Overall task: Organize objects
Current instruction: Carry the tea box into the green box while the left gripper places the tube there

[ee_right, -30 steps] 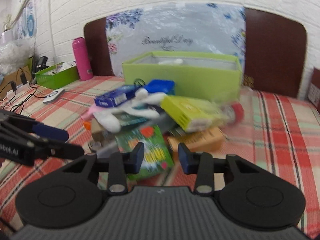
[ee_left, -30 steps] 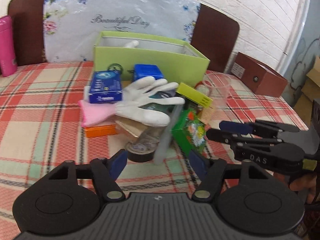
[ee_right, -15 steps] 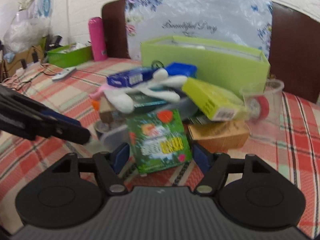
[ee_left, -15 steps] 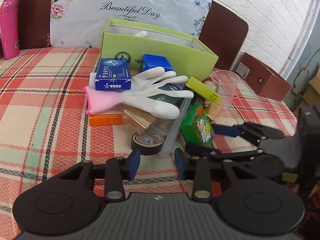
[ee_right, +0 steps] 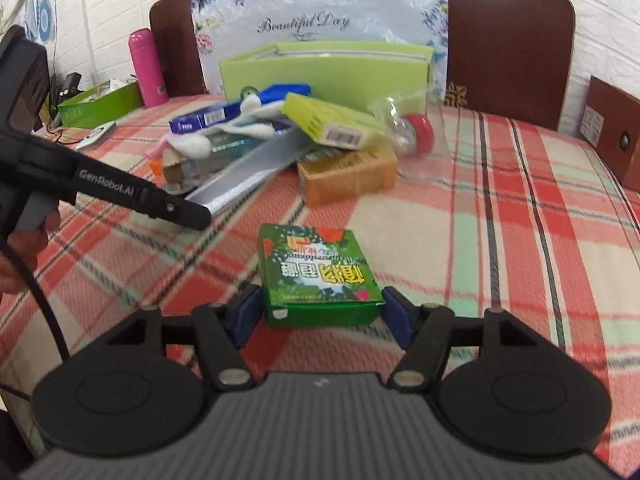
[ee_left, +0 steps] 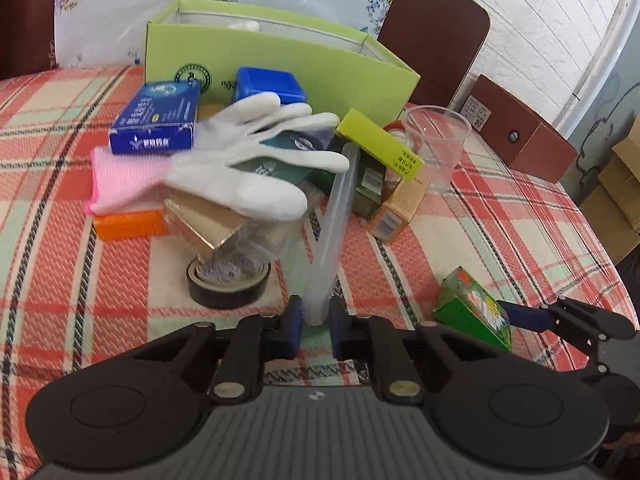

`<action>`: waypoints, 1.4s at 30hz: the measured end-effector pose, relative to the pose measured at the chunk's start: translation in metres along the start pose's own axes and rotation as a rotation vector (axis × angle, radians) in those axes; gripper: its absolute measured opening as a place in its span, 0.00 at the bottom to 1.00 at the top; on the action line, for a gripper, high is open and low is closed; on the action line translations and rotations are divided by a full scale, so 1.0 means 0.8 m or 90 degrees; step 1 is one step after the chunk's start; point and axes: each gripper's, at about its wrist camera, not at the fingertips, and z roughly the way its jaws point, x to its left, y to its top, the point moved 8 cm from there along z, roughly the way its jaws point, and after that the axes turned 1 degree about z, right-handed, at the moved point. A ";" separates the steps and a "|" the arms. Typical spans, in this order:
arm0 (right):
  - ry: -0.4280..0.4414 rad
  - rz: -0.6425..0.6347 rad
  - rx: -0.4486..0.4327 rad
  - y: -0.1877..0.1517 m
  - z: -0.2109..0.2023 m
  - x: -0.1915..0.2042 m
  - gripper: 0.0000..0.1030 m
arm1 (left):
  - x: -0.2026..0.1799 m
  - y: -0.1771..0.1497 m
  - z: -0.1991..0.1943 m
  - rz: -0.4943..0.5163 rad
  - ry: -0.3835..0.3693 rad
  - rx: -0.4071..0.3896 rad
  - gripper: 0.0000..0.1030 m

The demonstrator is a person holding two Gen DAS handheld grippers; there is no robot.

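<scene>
A pile of small things lies before a light green open box point(ee_left: 280, 60) on the checked tablecloth. My left gripper point(ee_left: 314, 324) is shut on the near end of a clear plastic tube point(ee_left: 332, 224) that leans into the pile. My right gripper point(ee_right: 320, 312) is shut on a green printed box point(ee_right: 316, 272), pulled clear of the pile; this box also shows in the left wrist view point(ee_left: 472, 308). The pile holds a white glove point(ee_left: 256, 168) with a pink cuff, a blue box point(ee_left: 156, 120), a yellow-green box point(ee_left: 380, 144) and black tape point(ee_left: 228, 284).
A clear plastic cup point(ee_left: 436, 140) stands right of the pile. An orange box point(ee_right: 348, 176) and a red-capped item point(ee_right: 420, 132) lie near it. A brown box point(ee_left: 520, 128) sits far right. A pink bottle point(ee_right: 146, 66) and a green tray point(ee_right: 100, 104) are far left.
My left gripper moved in and closed on the clear tube. My right gripper closed on the green printed box and drew it back out of the pile.
</scene>
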 end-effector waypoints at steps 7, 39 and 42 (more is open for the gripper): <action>-0.001 0.021 -0.011 0.003 -0.001 -0.005 0.64 | -0.010 -0.015 -0.031 0.070 0.032 0.001 0.11; -0.028 0.000 0.002 0.013 0.022 0.002 0.63 | -0.041 0.010 0.022 0.123 0.041 0.016 0.13; -0.019 0.005 0.009 0.014 0.015 0.005 0.62 | -0.040 0.007 0.010 0.115 0.030 0.021 0.11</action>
